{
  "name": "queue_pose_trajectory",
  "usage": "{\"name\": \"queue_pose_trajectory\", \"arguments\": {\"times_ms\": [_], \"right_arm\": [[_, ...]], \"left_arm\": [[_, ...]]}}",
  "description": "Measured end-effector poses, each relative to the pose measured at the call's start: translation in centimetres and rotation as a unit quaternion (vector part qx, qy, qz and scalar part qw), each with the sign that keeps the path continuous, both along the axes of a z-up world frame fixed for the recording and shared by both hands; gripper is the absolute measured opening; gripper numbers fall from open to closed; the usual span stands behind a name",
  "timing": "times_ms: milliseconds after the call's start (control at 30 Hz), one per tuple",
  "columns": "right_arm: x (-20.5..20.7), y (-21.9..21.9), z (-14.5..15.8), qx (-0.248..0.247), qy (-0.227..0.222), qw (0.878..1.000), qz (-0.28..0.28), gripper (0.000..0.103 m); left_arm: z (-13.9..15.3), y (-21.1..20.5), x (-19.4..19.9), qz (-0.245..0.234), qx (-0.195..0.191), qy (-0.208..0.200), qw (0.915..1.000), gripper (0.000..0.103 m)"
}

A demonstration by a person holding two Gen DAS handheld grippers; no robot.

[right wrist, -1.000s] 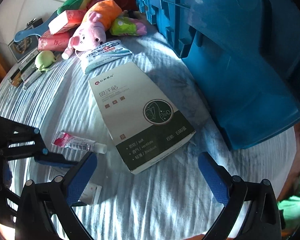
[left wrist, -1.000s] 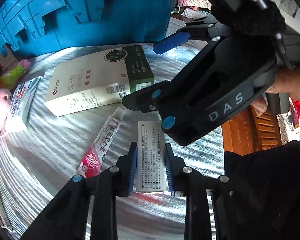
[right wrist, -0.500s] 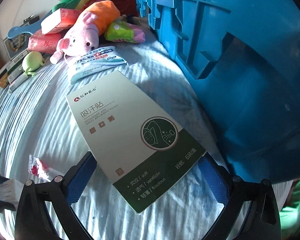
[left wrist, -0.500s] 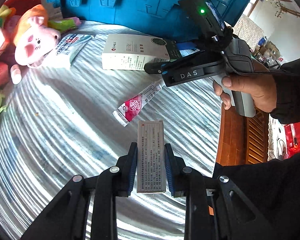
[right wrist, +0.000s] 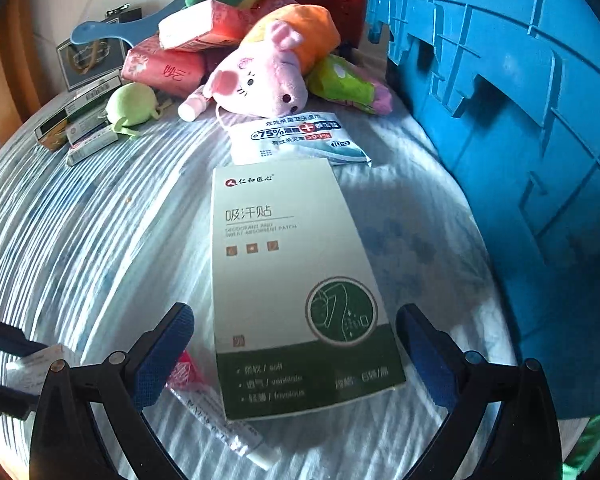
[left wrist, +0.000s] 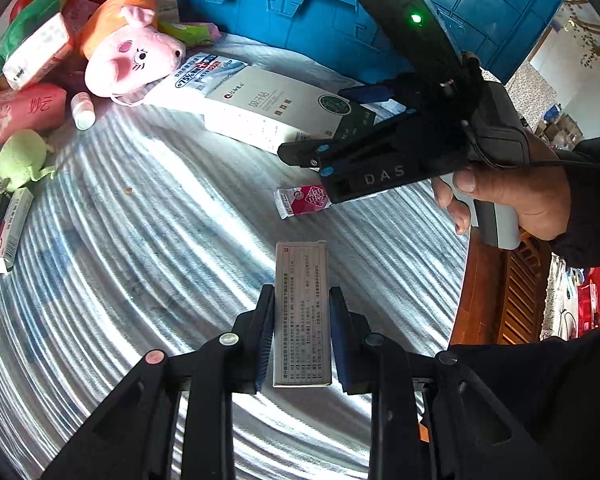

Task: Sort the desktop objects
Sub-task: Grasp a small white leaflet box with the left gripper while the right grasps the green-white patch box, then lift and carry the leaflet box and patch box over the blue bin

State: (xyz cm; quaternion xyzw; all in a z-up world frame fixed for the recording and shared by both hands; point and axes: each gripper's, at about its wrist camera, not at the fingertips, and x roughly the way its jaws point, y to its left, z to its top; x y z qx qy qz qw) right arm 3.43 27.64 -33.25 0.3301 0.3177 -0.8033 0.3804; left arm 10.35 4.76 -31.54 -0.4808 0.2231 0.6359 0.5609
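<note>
Two claws are working over a table covered in a striped blue-white cloth (left wrist: 120, 272). The left claw (left wrist: 302, 332) is gripping a slim grey printed carton (left wrist: 302, 312) across its narrow width, both blue pads pressing on its long sides, and is holding it clear of the cloth. The right claw (right wrist: 296, 344) is standing wide open and empty, its jaws straddling the green end of a flat white-and-green cardboard box (right wrist: 292, 280) that is lying on the cloth near the table's far edge, beside a large blue plastic crate (right wrist: 520, 140). A person's hand (left wrist: 516, 196) is carrying this claw.

A small red-and-white ointment tube (left wrist: 302, 200) is lying just beside the box's near long edge, partly under the right claw's left finger. A white wet-wipe pack (right wrist: 296, 136) is touching the box's far end, and a pink plush pig (right wrist: 260, 80) is resting among the clutter at the far left corner.

Judged step: taking the flat box with the right claw. Doing it well probably means:
- lowering the jaws squarely either side of the box;
- keeping the left pad outside the tube, so the tube is not being pinched along with it;
- closing near the box's end only if its thin card is resisting sagging.
</note>
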Motion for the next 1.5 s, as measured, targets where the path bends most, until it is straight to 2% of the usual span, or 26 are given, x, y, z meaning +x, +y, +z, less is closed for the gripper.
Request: {"name": "queue_pose_trajectory", "arguments": {"times_ms": [167, 200, 233, 267, 333, 500, 767, 1067, 1333, 1500], "right_arm": [[-1.5, -1.9, -0.1, 0.017, -0.028, 0.999, 0.008, 0.1], [-1.6, -2.3, -0.3, 0.029, -0.033, 0.999, 0.01, 0.095], [-1.6, -2.3, -0.4, 0.035, -0.037, 0.999, 0.011, 0.08], [-1.7, -2.3, -0.1, 0.032, -0.043, 0.999, 0.01, 0.077], [-1.6, -2.1, 0.3, 0.027, -0.058, 0.998, 0.013, 0.077], [-0.2, -2.2, 1.9, 0.04, -0.055, 0.997, 0.032, 0.076], [1.9, -2.8, 5.9, 0.048, -0.042, 0.997, 0.049, 0.076], [4.3, -2.6, 12.6, 0.03, -0.018, 0.996, 0.076, 0.076], [6.8, -2.3, 17.6, -0.002, -0.006, 0.993, 0.121, 0.077], [8.0, -2.2, 20.7, -0.026, -0.002, 0.988, 0.151, 0.077]], "left_arm": [[0.2, -0.1, -0.3, 0.017, -0.004, 0.009, 0.9998, 0.025], [0.3, -0.3, -0.3, 0.023, -0.007, 0.014, 0.9996, 0.025], [0.4, -0.4, -0.5, 0.029, -0.007, 0.016, 0.9994, 0.025], [0.5, -0.4, -0.8, 0.036, -0.007, 0.017, 0.9992, 0.025], [0.8, -0.7, -1.1, 0.051, -0.006, 0.022, 0.9985, 0.025], [1.7, -1.3, -2.4, 0.091, -0.002, 0.029, 0.9954, 0.025], [3.5, -1.4, -4.3, 0.139, 0.008, 0.047, 0.9891, 0.025], [8.3, -1.2, -5.8, 0.188, 0.02, 0.077, 0.9789, 0.025], [13.6, -1.7, -6.5, 0.232, 0.037, 0.112, 0.9655, 0.025], [16.8, -2.1, -6.9, 0.267, 0.046, 0.138, 0.9528, 0.025]]}}
